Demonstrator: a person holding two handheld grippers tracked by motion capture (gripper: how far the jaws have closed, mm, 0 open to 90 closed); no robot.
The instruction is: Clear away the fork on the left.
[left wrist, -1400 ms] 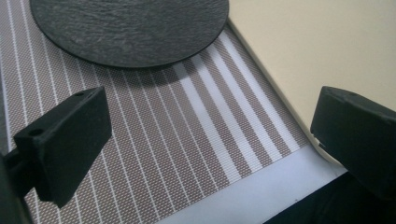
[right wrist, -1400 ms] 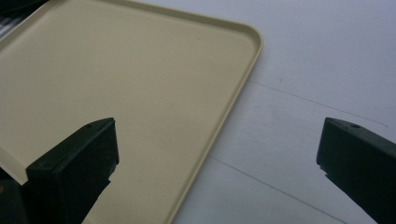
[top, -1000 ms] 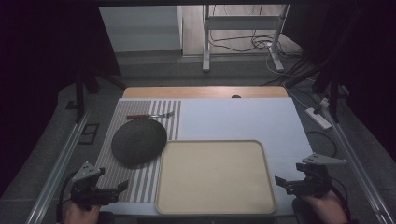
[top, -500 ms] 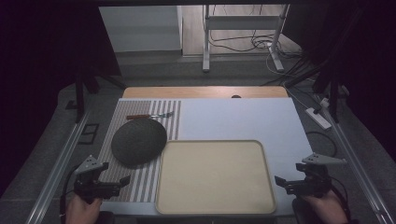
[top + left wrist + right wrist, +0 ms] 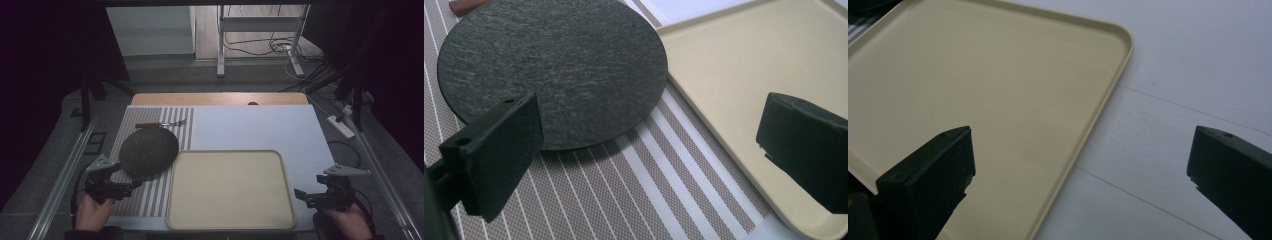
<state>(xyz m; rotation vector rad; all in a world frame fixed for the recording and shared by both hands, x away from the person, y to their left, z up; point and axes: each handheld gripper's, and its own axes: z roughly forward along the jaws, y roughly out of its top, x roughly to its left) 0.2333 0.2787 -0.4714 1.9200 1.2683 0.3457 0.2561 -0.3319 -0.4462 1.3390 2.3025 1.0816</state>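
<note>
I hold my left gripper (image 5: 131,186), jaws spread, nearing the round dark slate plate (image 5: 149,150) at the beige plastic tray's (image 5: 230,220) ten o'clock; next I'd judge pinching its near rim. Right gripper (image 5: 299,195) waits spread.

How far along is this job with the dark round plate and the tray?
Nothing looks done: the beige tray is bare. The left gripper, jaws open, points at the dark round plate on the striped mat. Gripping and moving it remain. The right gripper waits open beside the tray.
</note>
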